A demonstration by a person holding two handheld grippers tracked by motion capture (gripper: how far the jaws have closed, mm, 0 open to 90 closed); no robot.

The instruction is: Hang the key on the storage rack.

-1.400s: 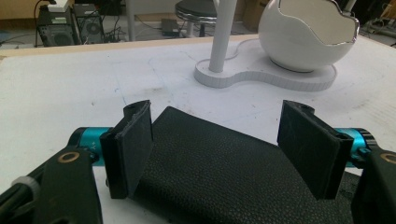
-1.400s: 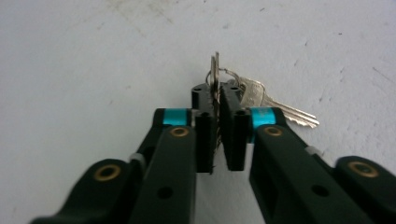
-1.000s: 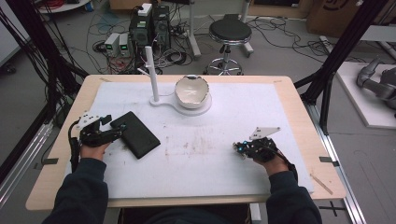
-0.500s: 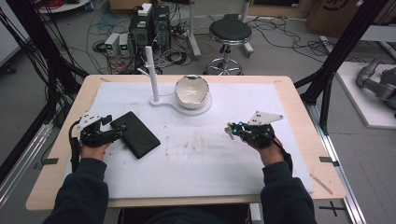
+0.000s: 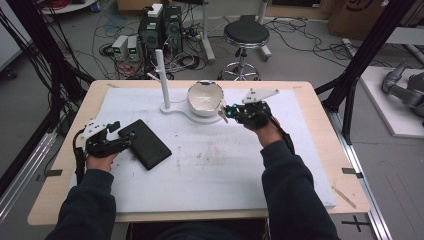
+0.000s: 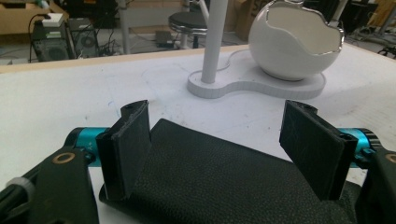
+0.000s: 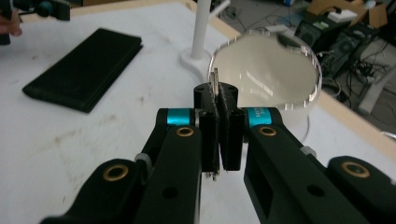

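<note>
At the near left of the table [image 5: 310,165], the left gripper [image 5: 122,137] is held with its jaws wide apart over one end of the black leather wallet [image 5: 147,145], which lies flat and closed and is not yet clamped. Farther off, at centre right, the right gripper [image 5: 226,113] is seen pressed together on a thin, silvery metal piece [image 7: 215,81], upright between the pads, just beside the glossy white bowl [image 5: 205,97]. The pick-up looks done; the drop into the bowl is judged still to come.

No text, label or number is legible anywhere.
</note>
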